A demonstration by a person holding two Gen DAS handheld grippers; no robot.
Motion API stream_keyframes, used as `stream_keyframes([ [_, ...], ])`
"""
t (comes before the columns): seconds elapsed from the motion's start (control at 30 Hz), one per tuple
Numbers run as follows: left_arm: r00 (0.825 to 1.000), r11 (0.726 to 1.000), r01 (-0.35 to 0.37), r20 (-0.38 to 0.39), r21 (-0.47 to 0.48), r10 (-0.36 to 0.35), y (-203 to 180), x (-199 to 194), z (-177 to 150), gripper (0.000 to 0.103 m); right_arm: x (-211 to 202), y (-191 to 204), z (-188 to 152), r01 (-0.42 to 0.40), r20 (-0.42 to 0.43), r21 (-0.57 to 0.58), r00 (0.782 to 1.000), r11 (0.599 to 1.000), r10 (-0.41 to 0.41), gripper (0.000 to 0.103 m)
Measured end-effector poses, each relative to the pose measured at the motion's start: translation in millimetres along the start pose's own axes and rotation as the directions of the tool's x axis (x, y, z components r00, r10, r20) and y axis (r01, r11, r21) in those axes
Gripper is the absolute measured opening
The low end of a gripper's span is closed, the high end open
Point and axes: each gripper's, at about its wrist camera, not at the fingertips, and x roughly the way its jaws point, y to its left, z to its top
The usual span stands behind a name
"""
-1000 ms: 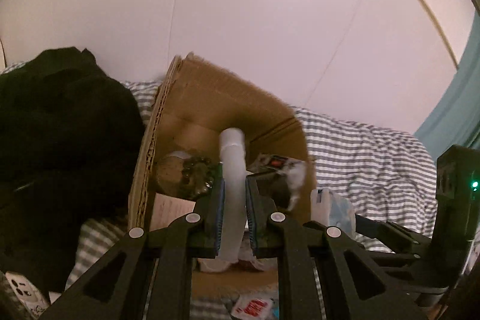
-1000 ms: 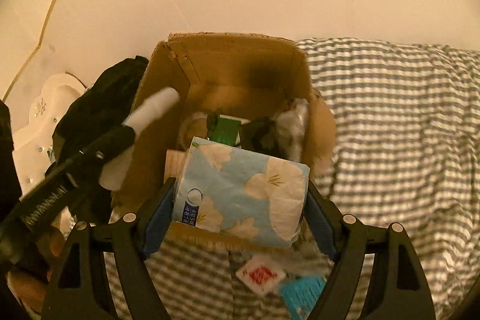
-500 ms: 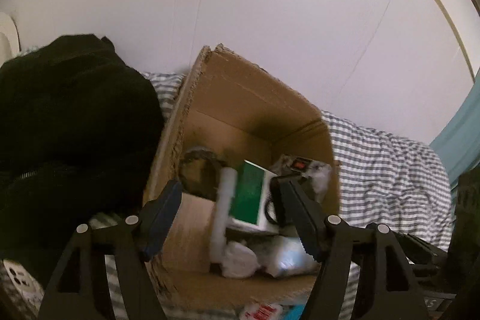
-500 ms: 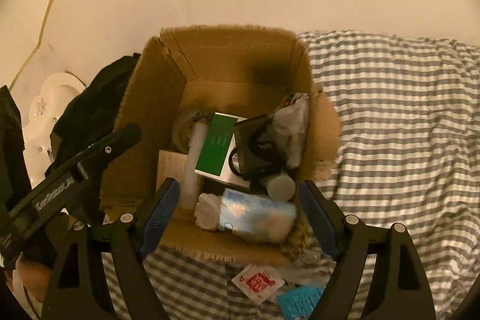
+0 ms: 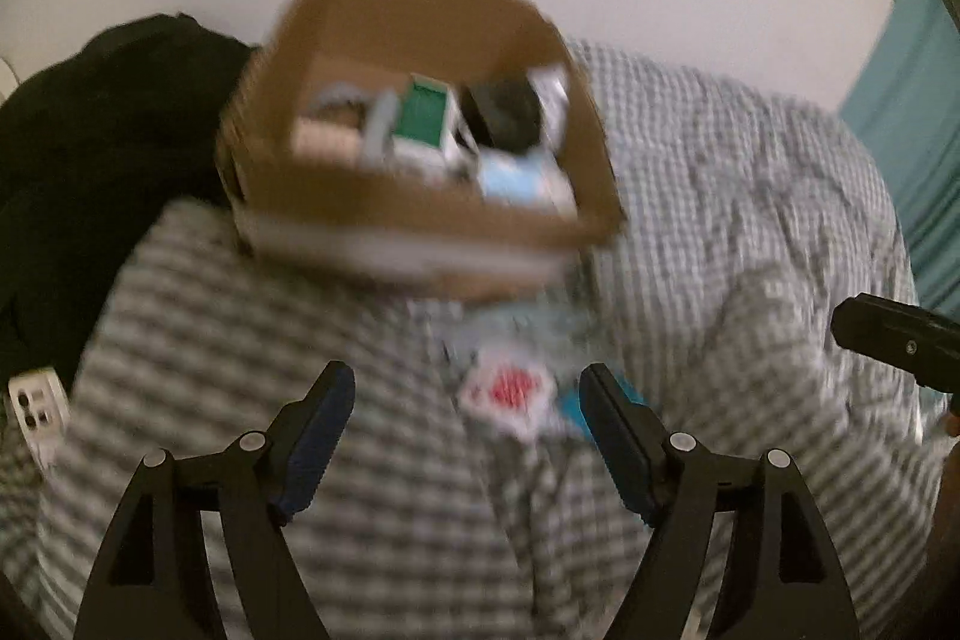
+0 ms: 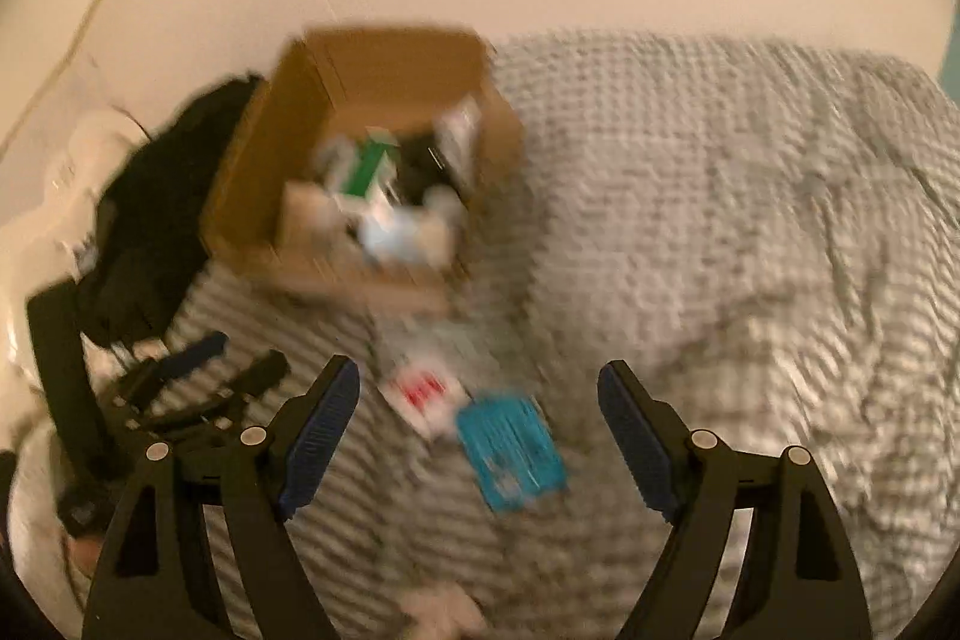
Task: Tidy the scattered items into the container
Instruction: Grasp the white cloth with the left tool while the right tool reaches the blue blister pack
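Both your claws are empty: the left claw [image 5: 465,421] is opening, the right claw [image 6: 478,421] stands wide. Next, grip the near white-and-red paper sachet [image 5: 507,391] or the blue flat packet [image 6: 510,451], then carry it to the far brown cardboard box [image 6: 360,274].

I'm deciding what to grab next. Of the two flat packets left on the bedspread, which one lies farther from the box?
The blue packet. It lies closer to the camera, past the white packet with the red print, which sits between it and the cardboard box.
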Motion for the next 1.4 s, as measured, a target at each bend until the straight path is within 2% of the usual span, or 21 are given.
stream_keyframes([
  [0.13, 0.998, 0.998, 0.026, -0.057, 0.060, -0.023, -25.5, 0.0, -37.8, 0.080, 1.3, -23.6, -35.5, 0.019, -0.074, 0.027, 0.997, 0.999, -0.017, 0.082],
  [0.27, 0.982, 0.984, 0.095, -0.175, 0.147, -0.069, -55.4, 7.0, -79.0, 0.080, -8.0, -39.4, -39.0, 0.024, -0.069, 0.068, 0.997, 0.997, -0.019, 0.082],
  [0.4, 0.961, 0.941, 0.144, -0.271, 0.306, -0.059, -90.5, 14.7, -109.6, 0.080, -19.7, -45.3, -34.0, 0.019, -0.035, 0.080, 0.999, 0.997, -0.016, 0.082],
  [0.5, 0.947, 0.924, 0.191, -0.310, 0.330, -0.085, -100.6, 21.6, -114.8, 0.080, -20.2, -43.3, -33.9, 0.019, -0.037, 0.065, 0.999, 0.998, -0.016, 0.082],
  [0.53, 0.932, 0.921, 0.225, -0.344, 0.319, -0.109, -101.9, 26.6, -117.2, 0.072, -18.1, -42.1, -34.0, 0.018, -0.045, 0.059, 0.999, 0.998, -0.016, 0.082],
  [0.57, 0.915, 0.914, 0.263, -0.380, 0.309, -0.135, -104.9, 31.3, -120.6, 0.057, -15.7, -41.4, -34.4, 0.017, -0.054, 0.054, 0.998, 0.998, -0.014, 0.082],
  [0.6, 0.879, 0.902, 0.320, -0.446, 0.289, -0.169, -106.9, 39.4, -125.5, 0.015, -12.5, -40.4, -34.8, 0.017, -0.066, 0.045, 0.998, 0.999, -0.014, 0.082],
  [0.63, 0.865, 0.899, 0.328, -0.474, 0.290, -0.163, -108.8, 43.8, -129.2, 0.010, -7.9, -38.8, -35.4, 0.023, -0.080, 0.035, 0.997, 0.999, -0.020, 0.082],
  [0.73, 0.871, 0.901, 0.308, -0.473, 0.307, -0.136, -110.2, 46.3, -128.9, 0.010, 4.7, -34.1, -38.3, 0.029, -0.115, 0.002, 0.993, 1.000, -0.028, 0.082],
  [0.87, 0.917, 0.954, 0.191, -0.387, 0.231, -0.090, -83.7, 46.3, -95.6, 0.010, 28.5, -30.9, -40.7, 0.027, -0.166, -0.040, 0.986, 0.999, -0.034, 0.082],
  [1.0, 0.945, 0.987, 0.058, -0.328, 0.147, -0.006, -51.6, 52.0, -65.4, 0.010, 60.8, -32.2, -44.3, 0.028, -0.231, -0.064, 0.972, 0.998, -0.042, 0.082],
  [1.1, 0.957, 0.997, 0.005, -0.291, 0.075, 0.018, -30.7, 53.7, -48.6, 0.010, 83.3, -35.5, -45.5, 0.027, -0.264, -0.071, 0.963, 0.997, -0.045, 0.082],
  [1.2, 0.967, 0.998, -0.032, -0.250, 0.056, 0.045, -23.8, 55.7, -36.9, 0.010, 112.1, -33.6, -52.6, 0.053, -0.303, -0.108, 0.949, 0.993, -0.084, 0.082],
  [1.3, 0.968, 0.998, -0.045, -0.244, 0.054, 0.057, -18.1, 59.3, -33.0, 0.010, 135.3, -19.5, -63.0, 0.060, -0.333, -0.209, 0.934, 0.976, -0.128, 0.082],
  [1.4, 0.964, 0.996, -0.058, -0.256, 0.067, 0.073, -23.8, 69.1, -35.4, 0.010, 146.8, -2.5, -70.7, 0.007, -0.351, -0.289, 0.929, 0.957, -0.113, 0.082],
])
